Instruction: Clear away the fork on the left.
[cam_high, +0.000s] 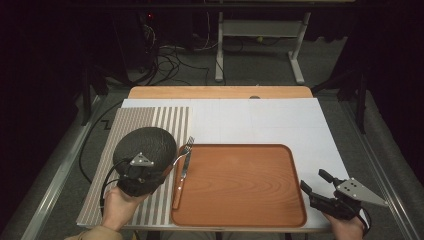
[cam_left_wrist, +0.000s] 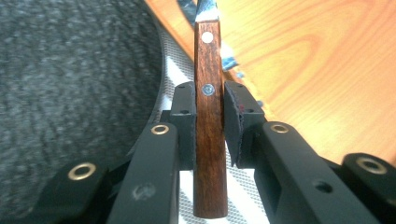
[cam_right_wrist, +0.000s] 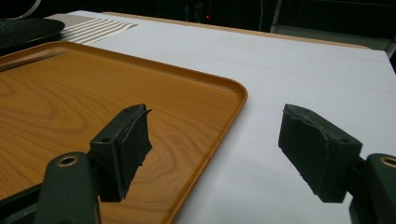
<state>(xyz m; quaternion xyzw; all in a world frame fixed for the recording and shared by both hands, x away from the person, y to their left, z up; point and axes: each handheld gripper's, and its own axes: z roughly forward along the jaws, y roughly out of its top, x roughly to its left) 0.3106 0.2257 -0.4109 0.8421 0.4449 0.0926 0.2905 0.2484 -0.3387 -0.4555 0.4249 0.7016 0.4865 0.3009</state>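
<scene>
Step in hand: the left gripper (cam_high: 150, 172) is clamping the fork (cam_high: 182, 170) by its wooden handle (cam_left_wrist: 208, 121), jaws closed snug on both sides; a pick-up looks to be underway.
Fork's place: it is lying along the tray (cam_high: 240, 220)'s left rim, beside the dark plate (cam_high: 145, 142) on the striped mat (cam_high: 160, 120).
Axis: long axis is running near-to-far, tines pointing toward the table's far edge.
Next move: probably lifting it straight, keeping the handle level.
Right gripper (cam_high: 315, 187): idling wide open, holding nothing, off the tray's near right corner.
</scene>
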